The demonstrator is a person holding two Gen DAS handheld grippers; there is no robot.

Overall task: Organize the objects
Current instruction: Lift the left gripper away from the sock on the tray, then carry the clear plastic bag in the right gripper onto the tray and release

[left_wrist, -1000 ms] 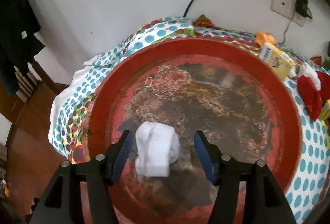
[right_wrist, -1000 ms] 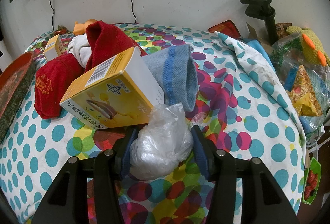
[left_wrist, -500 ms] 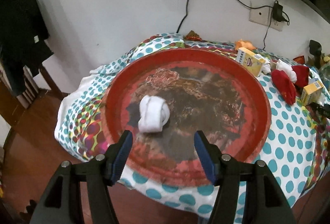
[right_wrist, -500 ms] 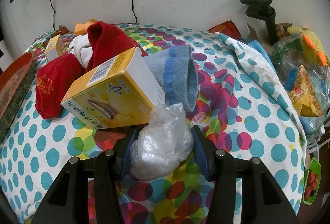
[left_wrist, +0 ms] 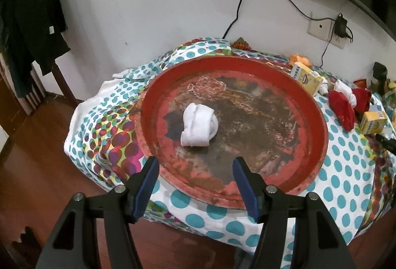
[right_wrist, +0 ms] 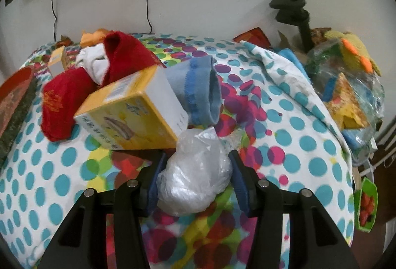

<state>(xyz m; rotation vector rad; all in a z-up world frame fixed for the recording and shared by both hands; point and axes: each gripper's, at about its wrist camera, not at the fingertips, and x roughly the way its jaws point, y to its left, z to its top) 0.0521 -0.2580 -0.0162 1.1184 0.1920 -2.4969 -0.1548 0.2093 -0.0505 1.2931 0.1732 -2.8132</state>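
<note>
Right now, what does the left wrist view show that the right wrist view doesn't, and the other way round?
Only the left wrist view: the rolled white sock lying in the tray, clear of the open left gripper.

Only the right wrist view: the right gripper shut on a crumpled plastic bag, a blue sock, and a bag of snacks at the table edge.

Both: the red tray, the red socks, and a yellow box.

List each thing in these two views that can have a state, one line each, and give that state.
left gripper: open, empty
right gripper: shut on the plastic bag
plastic bag: crumpled, between the pads
white sock roll: rolled, lying in the tray
red tray: holds only the sock roll
yellow box: closed, tilted
blue sock: mouth gaping
</note>
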